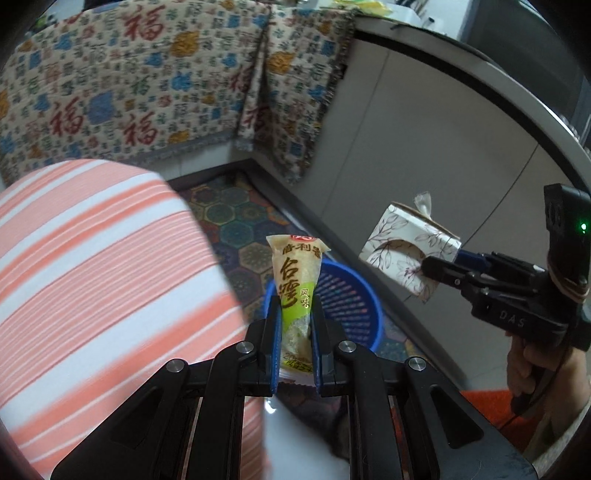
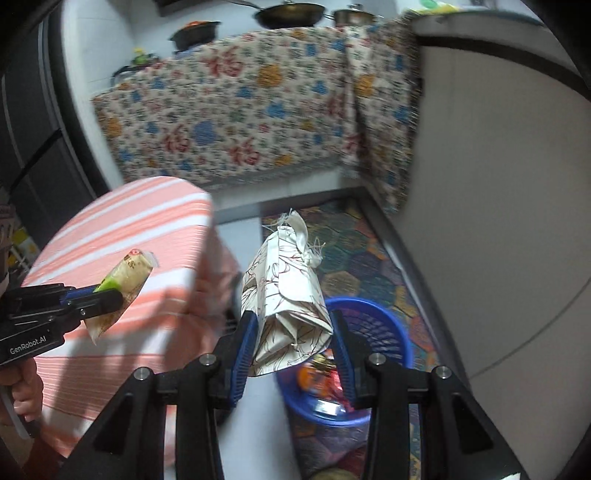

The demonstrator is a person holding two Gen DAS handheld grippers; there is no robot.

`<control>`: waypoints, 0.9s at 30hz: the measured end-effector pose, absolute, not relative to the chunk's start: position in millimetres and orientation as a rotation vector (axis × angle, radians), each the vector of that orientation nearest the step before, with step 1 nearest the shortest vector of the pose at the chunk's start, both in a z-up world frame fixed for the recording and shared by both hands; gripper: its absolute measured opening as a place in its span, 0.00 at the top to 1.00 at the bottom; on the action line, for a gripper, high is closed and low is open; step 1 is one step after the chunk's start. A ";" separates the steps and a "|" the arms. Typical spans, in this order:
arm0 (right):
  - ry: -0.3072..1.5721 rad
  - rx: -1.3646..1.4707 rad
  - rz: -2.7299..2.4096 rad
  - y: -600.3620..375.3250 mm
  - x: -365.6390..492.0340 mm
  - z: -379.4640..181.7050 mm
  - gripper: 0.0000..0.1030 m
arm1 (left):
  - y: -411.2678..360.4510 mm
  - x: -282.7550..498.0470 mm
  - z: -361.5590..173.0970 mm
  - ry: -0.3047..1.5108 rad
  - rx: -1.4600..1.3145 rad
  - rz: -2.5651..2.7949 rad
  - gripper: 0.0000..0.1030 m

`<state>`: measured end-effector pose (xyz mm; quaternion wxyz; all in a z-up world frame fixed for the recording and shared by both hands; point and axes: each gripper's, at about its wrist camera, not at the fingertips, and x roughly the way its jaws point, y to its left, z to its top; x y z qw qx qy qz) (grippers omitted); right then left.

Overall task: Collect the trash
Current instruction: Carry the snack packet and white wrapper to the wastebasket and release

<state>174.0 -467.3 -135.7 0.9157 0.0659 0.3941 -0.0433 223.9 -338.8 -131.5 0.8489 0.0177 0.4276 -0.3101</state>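
Blue basket point(image 2: 384, 332), floral white box point(image 2: 288, 295), orange-striped cloth point(image 1: 92, 258).

basket point(image 2: 373, 325) mouth open above, striped cushion point(image 2: 122, 236) beside

A patterned cloth point(image 2: 236, 122) with red characters and blue flowers drapes the counter point(image 2: 498, 177), where pans point(image 2: 290, 13) and a black pot point(image 2: 194, 33) stand. An orange-striped cushion point(image 1: 96, 288) sits beside a rug point(image 2: 351, 254) of coloured hexagons on the floor.
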 end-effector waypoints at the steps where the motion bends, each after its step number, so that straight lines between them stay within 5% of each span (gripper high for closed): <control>1: 0.810 0.140 -0.103 -476.5 173.6 -138.3 0.61 | -346.3 225.4 -134.2 0.904 0.036 -0.656 0.88; 27: 0.934 0.258 -0.157 -582.7 199.3 -208.5 0.61 | -451.7 259.2 -211.4 1.002 0.105 -0.701 0.87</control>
